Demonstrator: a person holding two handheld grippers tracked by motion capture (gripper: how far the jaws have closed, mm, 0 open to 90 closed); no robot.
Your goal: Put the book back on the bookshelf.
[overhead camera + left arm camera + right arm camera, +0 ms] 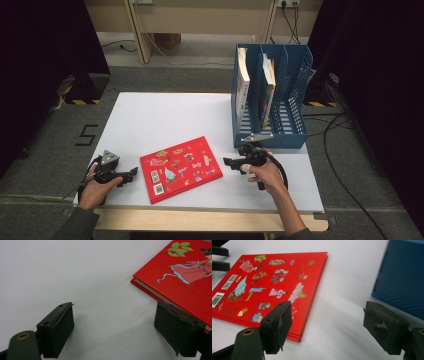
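One red book (180,168) lies flat on the white table (150,115), near its front edge. One blue file rack (270,97) stands at the table's far right corner; it has three compartments, and two upright books (243,82) occupy it, one in the left compartment and one in the middle. Two grippers are present: the left gripper (131,174) and the right gripper (228,162).

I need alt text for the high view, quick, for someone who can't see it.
A red book lies flat on the white table between the left tongs and right tongs, both open and empty. Behind it, a blue file rack holds upright books.
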